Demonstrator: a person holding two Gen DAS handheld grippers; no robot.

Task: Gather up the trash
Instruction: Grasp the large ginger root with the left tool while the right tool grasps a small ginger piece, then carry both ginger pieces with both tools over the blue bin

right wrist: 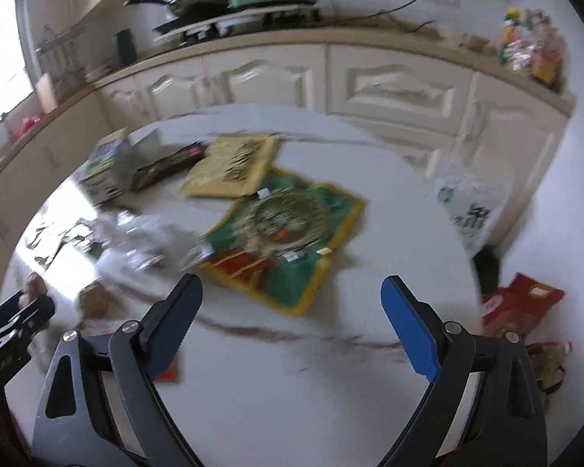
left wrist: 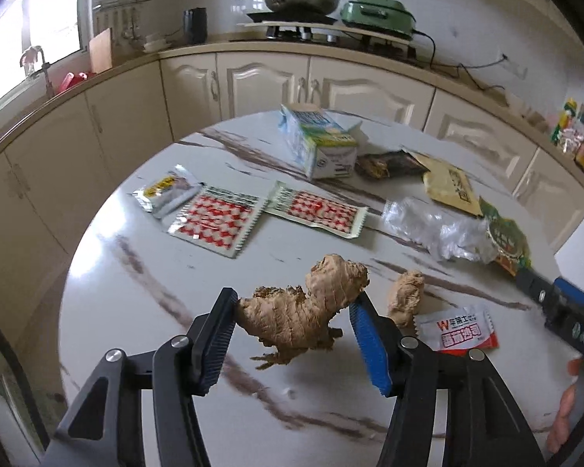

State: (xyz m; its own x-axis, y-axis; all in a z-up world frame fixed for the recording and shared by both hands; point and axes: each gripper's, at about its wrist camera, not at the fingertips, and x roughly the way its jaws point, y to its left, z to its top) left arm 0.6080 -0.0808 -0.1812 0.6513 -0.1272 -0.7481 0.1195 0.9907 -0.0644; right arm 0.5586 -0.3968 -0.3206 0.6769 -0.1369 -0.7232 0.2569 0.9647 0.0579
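From the left wrist view, the left gripper (left wrist: 296, 303) has its black and blue pads set on either side of the large knobbly tan ginger root (left wrist: 307, 307); both pads appear to touch it, so I judge it gripped, though whether it has left the round white marble-veined table (left wrist: 136, 292) I cannot tell. A smaller ginger piece (left wrist: 405, 297) lies just beside it, next to a small red-and-white sachet (left wrist: 457, 329); farther back lie two red-checked foil packets (left wrist: 216, 222), a crumpled clear plastic wrapper (left wrist: 436, 229) and an opened blue-and-white carton (left wrist: 319, 144). To do this well, the squeeze should land on the thick body of the root (its knobs could let it twist out). From the right wrist view, which is blurred, the right gripper (right wrist: 292, 303) stands wide with nothing between its pads, hovering over bare tabletop short of the flat green-and-yellow snack bag (right wrist: 288, 241), probably its next pick.
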